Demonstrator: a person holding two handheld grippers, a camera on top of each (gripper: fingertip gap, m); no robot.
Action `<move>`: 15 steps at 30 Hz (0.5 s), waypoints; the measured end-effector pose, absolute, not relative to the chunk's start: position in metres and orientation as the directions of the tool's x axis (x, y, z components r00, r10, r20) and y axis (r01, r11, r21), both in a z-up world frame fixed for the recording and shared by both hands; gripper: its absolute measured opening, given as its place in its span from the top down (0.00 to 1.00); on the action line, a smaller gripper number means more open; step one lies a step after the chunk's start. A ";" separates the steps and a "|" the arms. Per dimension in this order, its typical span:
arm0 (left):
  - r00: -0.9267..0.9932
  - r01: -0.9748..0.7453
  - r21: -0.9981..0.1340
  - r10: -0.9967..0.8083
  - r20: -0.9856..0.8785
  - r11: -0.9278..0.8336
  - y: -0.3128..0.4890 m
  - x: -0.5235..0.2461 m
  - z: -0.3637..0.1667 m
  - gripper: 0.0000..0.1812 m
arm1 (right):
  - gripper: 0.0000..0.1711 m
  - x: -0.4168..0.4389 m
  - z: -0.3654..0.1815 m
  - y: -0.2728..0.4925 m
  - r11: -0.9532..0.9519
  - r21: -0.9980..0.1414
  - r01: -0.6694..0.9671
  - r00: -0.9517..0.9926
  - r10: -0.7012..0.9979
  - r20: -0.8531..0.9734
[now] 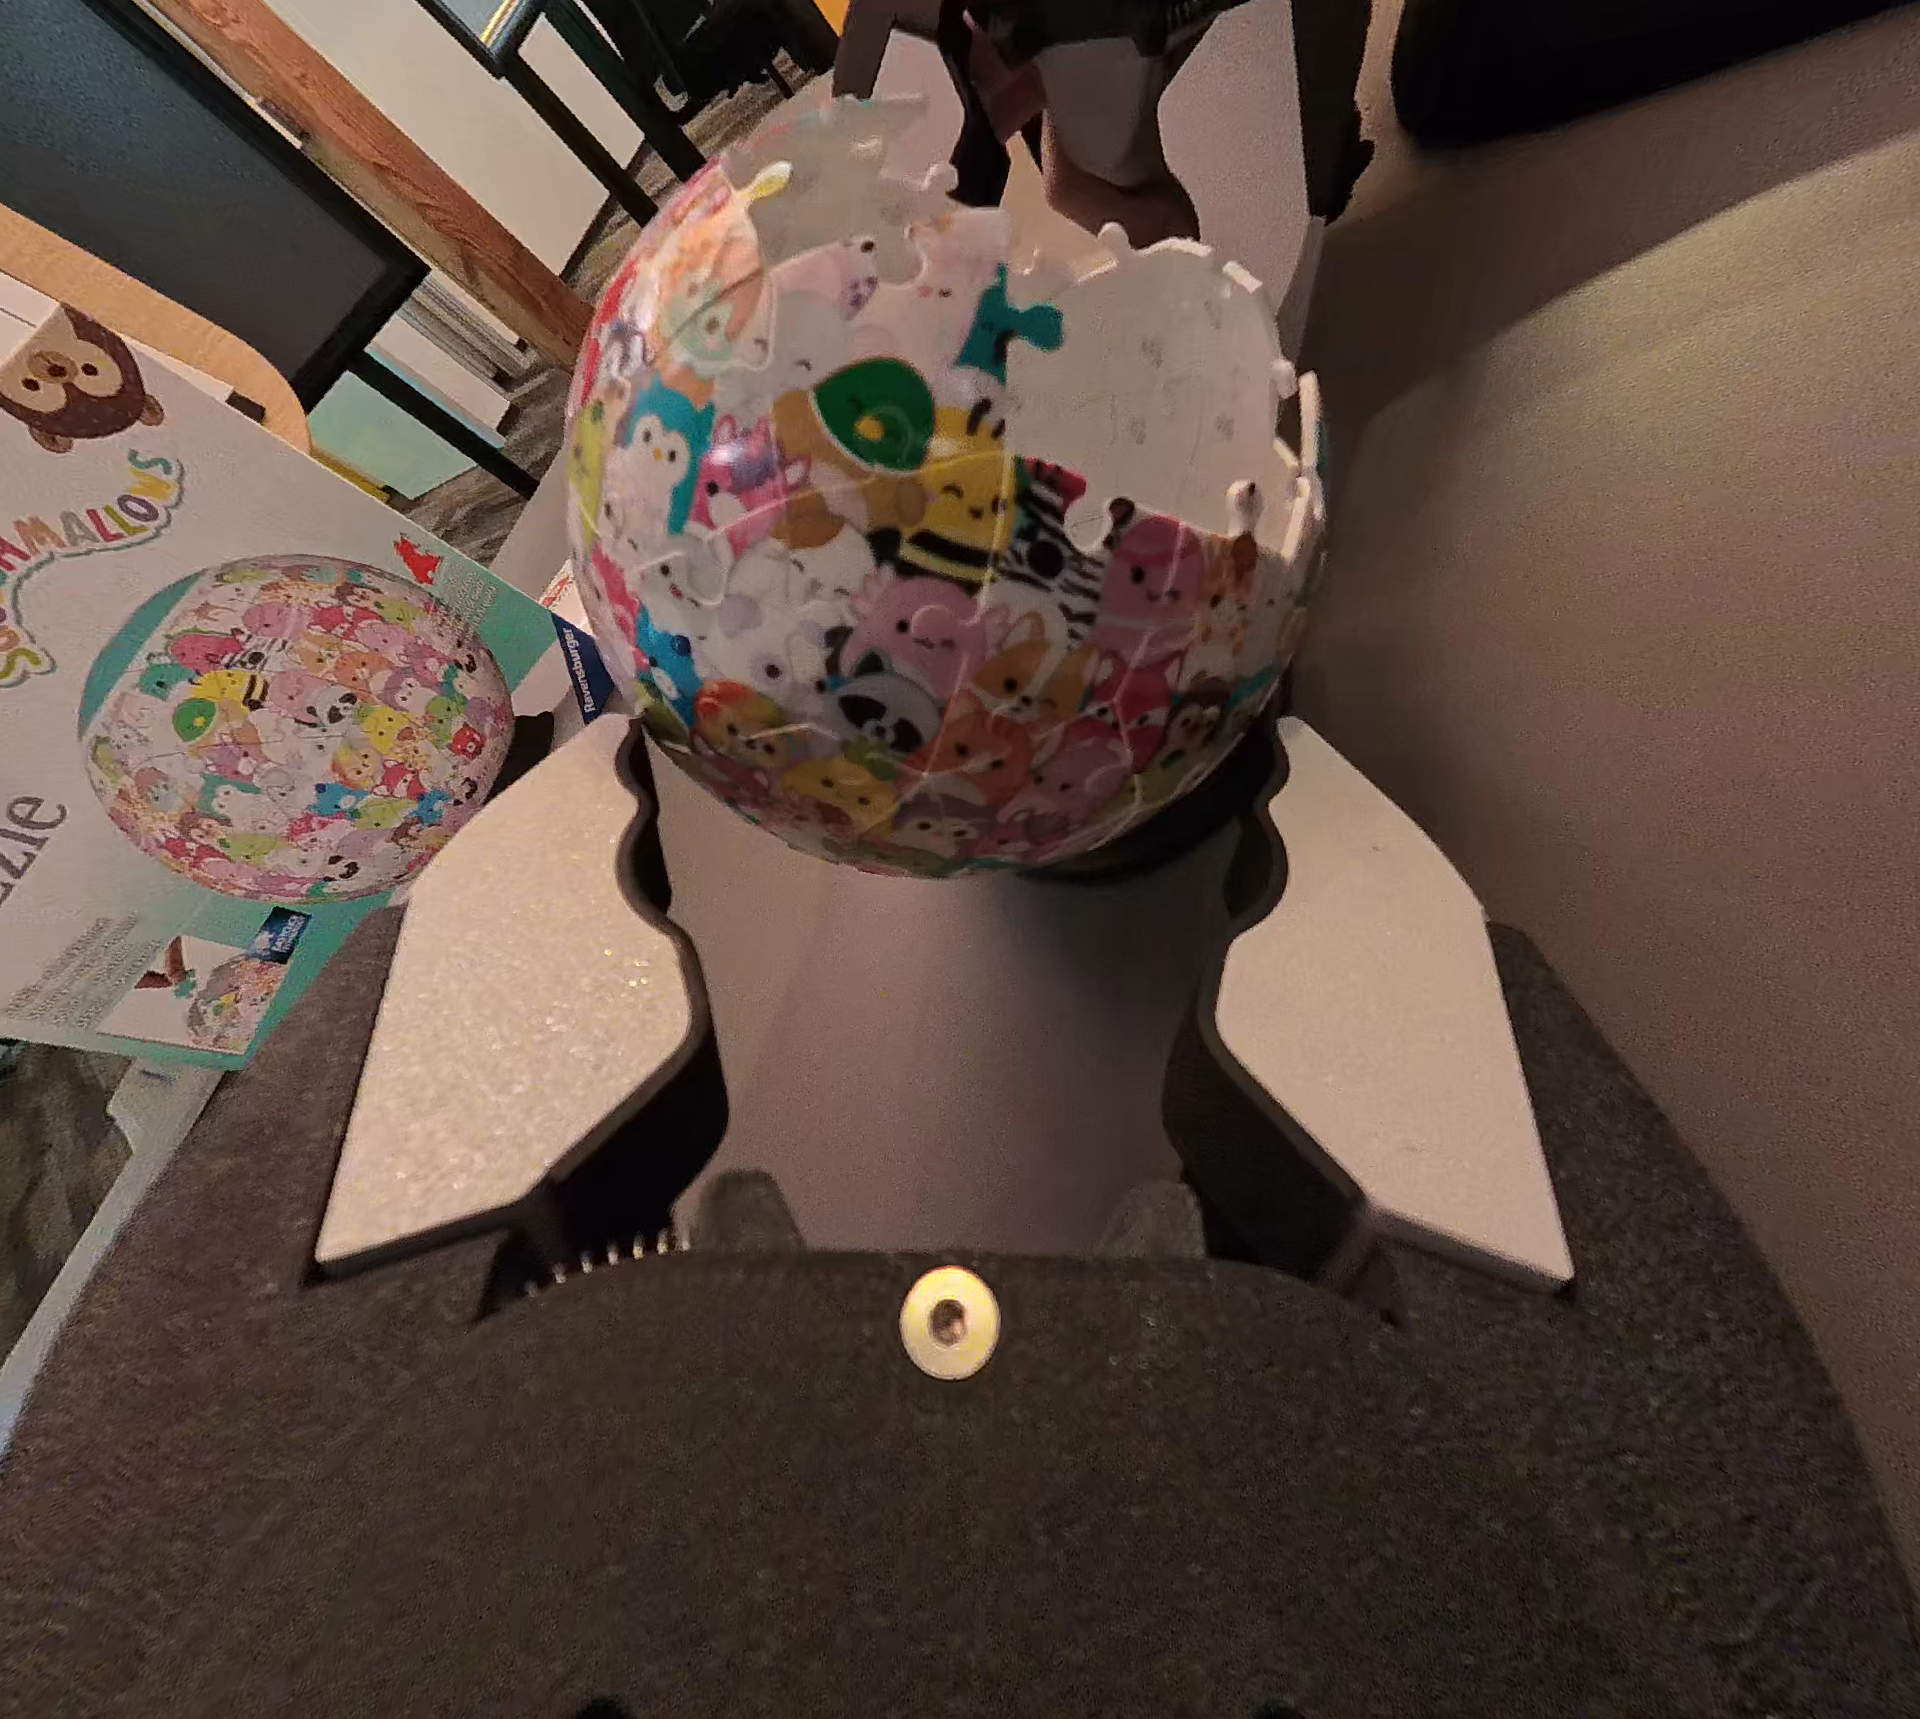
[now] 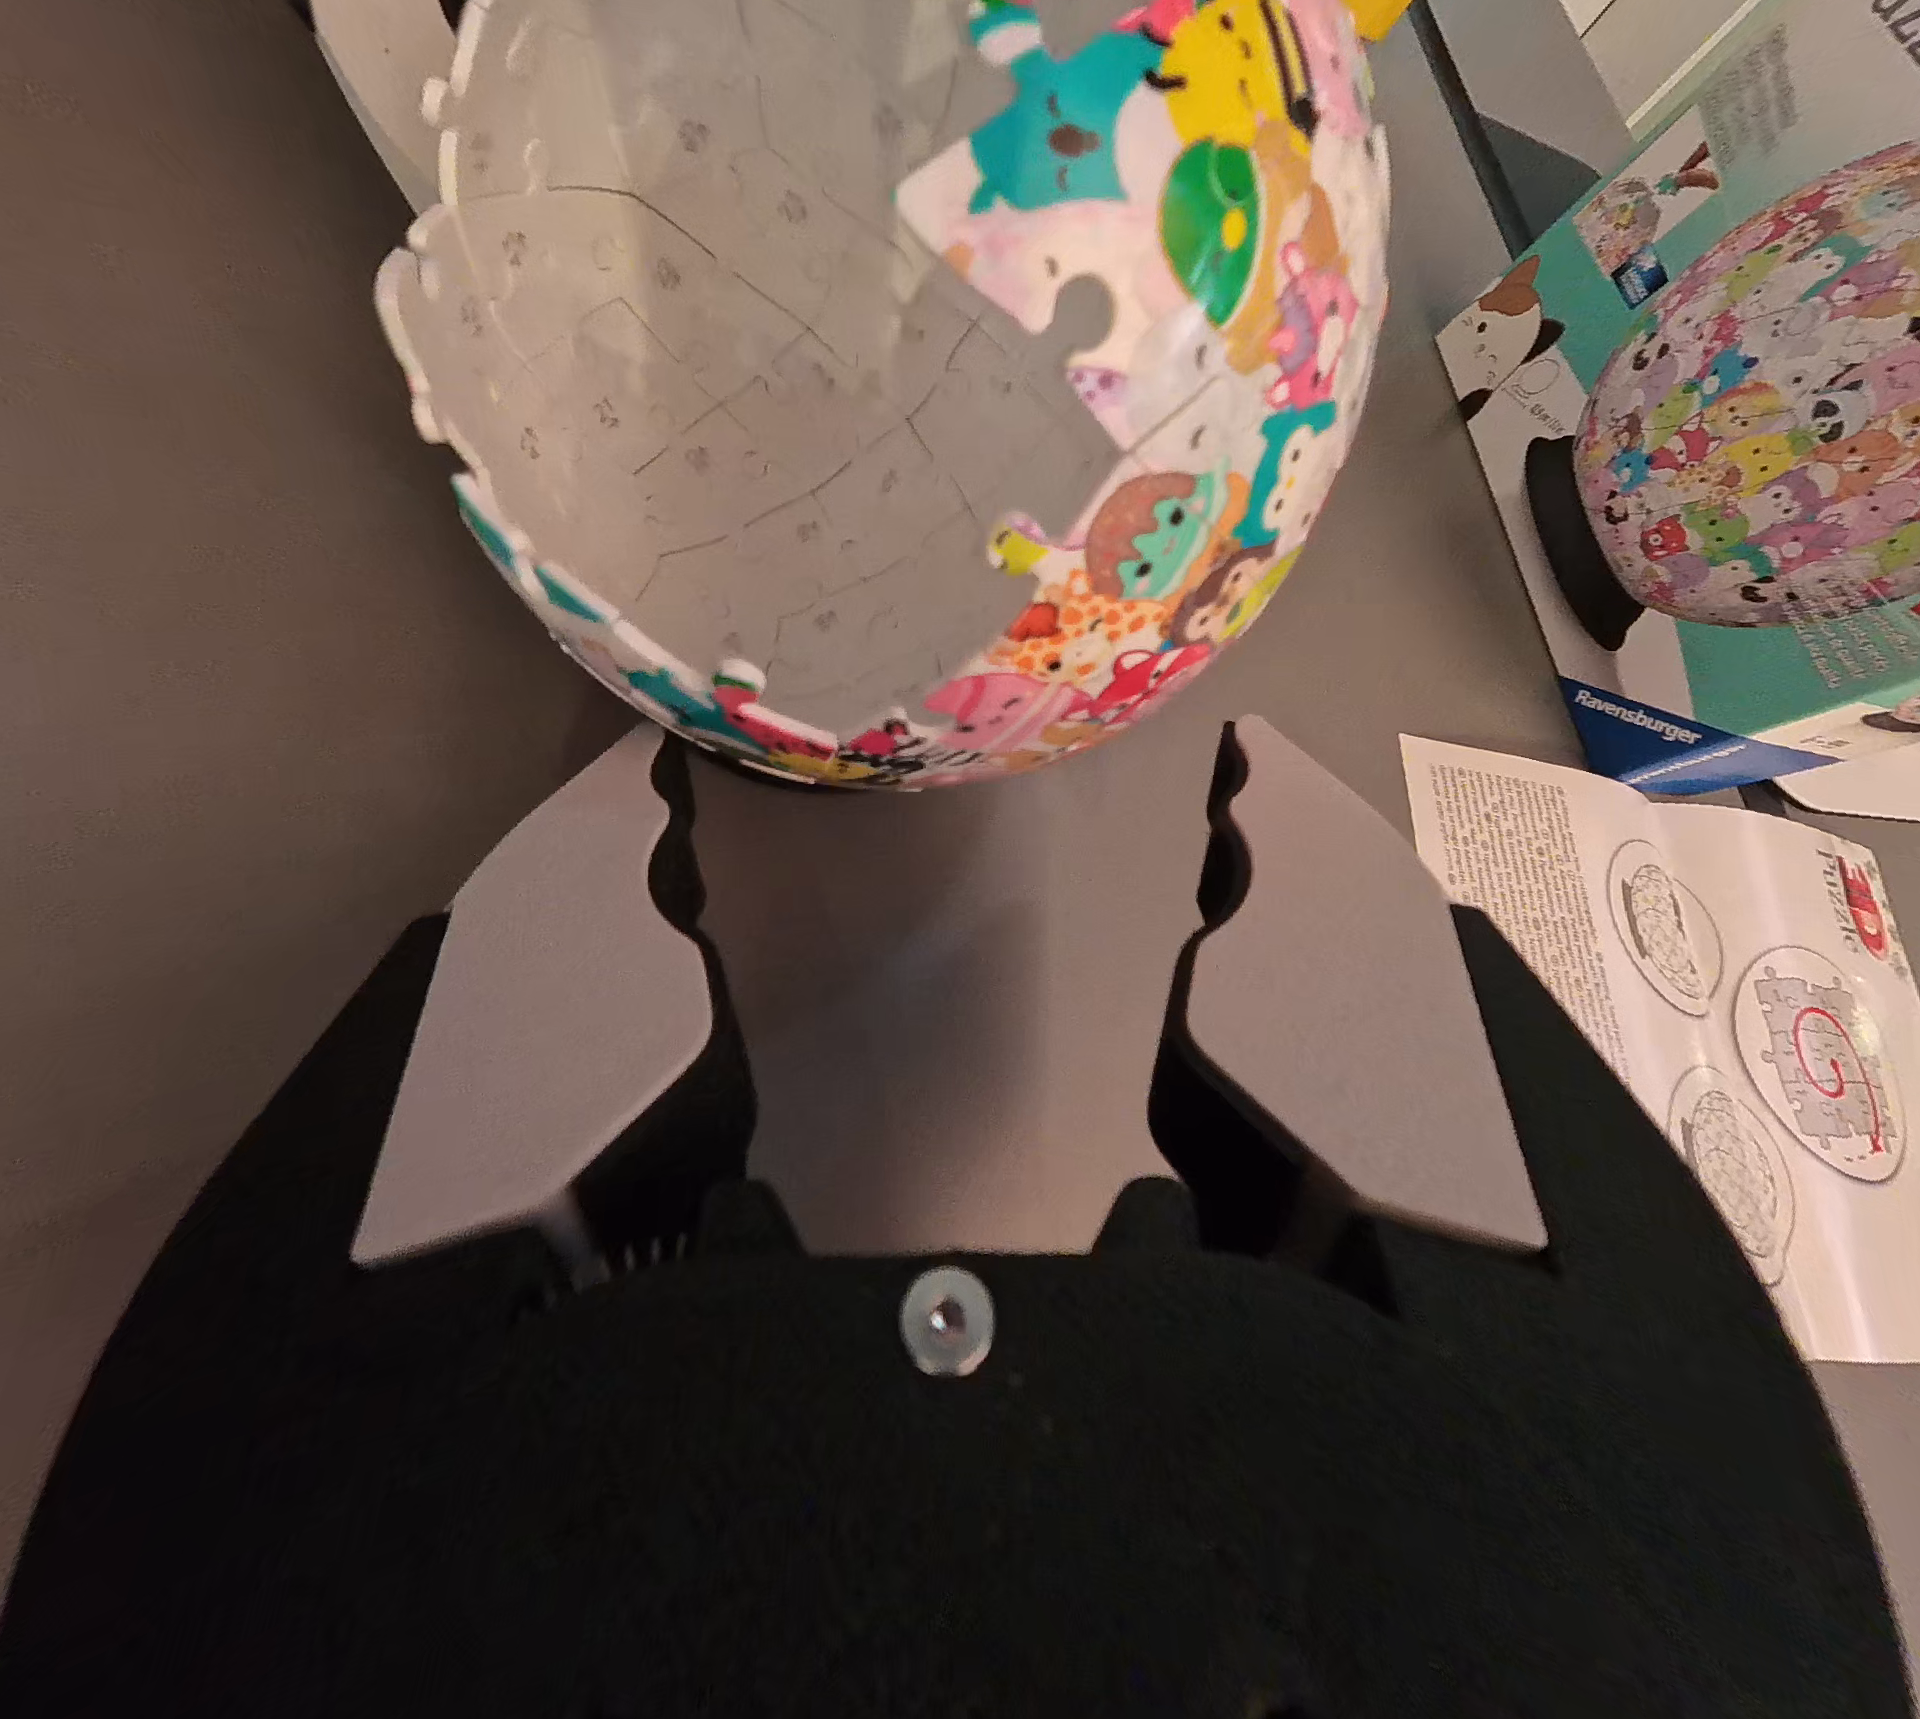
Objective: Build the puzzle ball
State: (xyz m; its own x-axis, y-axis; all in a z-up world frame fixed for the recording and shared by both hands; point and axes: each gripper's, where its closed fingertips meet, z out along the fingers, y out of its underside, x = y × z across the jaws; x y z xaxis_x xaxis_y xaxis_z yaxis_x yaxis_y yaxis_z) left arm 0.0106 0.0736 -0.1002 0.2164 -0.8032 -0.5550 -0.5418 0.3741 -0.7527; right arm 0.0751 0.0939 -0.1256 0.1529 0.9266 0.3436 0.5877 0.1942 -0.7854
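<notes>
Sitting on a dark stand on the grey desk (image 2: 208,422), the ball (image 1: 935,547) is only partly built: its lower half and one side are closed with printed pieces, while a wide gap at the top and the far side leaves the pale inner faces of the pieces showing, plainest in the right wrist view. The stand seems there to keep the round shell from rolling and to keep the gap turned upward for more pieces. Both tongs flank it from opposite sides. The left tongs (image 1: 951,776) are spread wide and empty, with the tips just short of the ball's base, seemingly placed to steady it. The right tongs (image 2: 940,770) are likewise wide open and hold nothing, facing the hollow side; in the left wrist view they show beyond the ball with a hand (image 1: 1117,178) near the jagged rim. The box (image 1: 239,693) lies beside the ball, its picture of the finished ball face up, probably as a guide, and a leaflet (image 2: 1714,1025) with diagrams lies near it. No loose piece can be seen in either view, so the next move probably calls for fetching one.
</notes>
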 end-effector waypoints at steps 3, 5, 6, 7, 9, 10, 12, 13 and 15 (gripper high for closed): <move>0.223 -0.531 -0.768 -0.816 -0.533 0.357 0.071 0.009 -0.099 0.42 | 0.44 0.078 -0.125 0.097 0.191 -0.780 0.596 0.156 0.925 0.346; 0.224 -0.527 -0.776 -0.824 -0.521 0.347 0.068 0.008 -0.099 0.42 | 0.44 0.081 -0.125 0.101 0.181 -0.781 0.597 0.166 0.925 0.341; 0.223 -0.526 -0.778 -0.827 -0.516 0.344 0.067 0.007 -0.099 0.42 | 0.44 0.082 -0.125 0.102 0.172 -0.782 0.598 0.171 0.927 0.334; 0.222 -0.523 -0.782 -0.831 -0.510 0.340 0.066 0.007 -0.099 0.42 | 0.44 0.082 -0.126 0.102 0.165 -0.784 0.598 0.172 0.929 0.327; 0.222 -0.516 -0.789 -0.837 -0.500 0.334 0.064 0.006 -0.099 0.42 | 0.44 0.083 -0.126 0.103 0.153 -0.785 0.600 0.172 0.934 0.314; 0.225 -0.512 -0.795 -0.842 -0.491 0.327 0.063 0.006 -0.098 0.42 | 0.44 0.084 -0.127 0.104 0.147 -0.785 0.602 0.176 0.934 0.310; 0.233 -0.493 -0.817 -0.859 -0.455 0.298 0.061 0.005 -0.097 0.43 | 0.44 0.085 -0.126 0.106 0.139 -0.788 0.600 0.183 0.935 0.304; 0.239 -0.482 -0.831 -0.870 -0.432 0.280 0.060 0.004 -0.095 0.43 | 0.43 0.086 -0.126 0.106 0.133 -0.789 0.600 0.187 0.935 0.300; 0.257 -0.443 -0.867 -0.894 -0.367 0.228 0.058 0.000 -0.090 0.43 | 0.44 0.087 -0.125 0.107 0.123 -0.796 0.592 0.201 0.935 0.293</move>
State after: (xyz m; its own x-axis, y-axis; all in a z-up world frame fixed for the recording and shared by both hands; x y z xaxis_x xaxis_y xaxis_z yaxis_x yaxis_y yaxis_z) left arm 0.0005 0.0580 -0.0898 0.2566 -0.8943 -0.3667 -0.4431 0.2283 -0.8669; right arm 0.0871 0.1072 -0.1253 0.2011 0.9346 0.2934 0.5922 0.1226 -0.7964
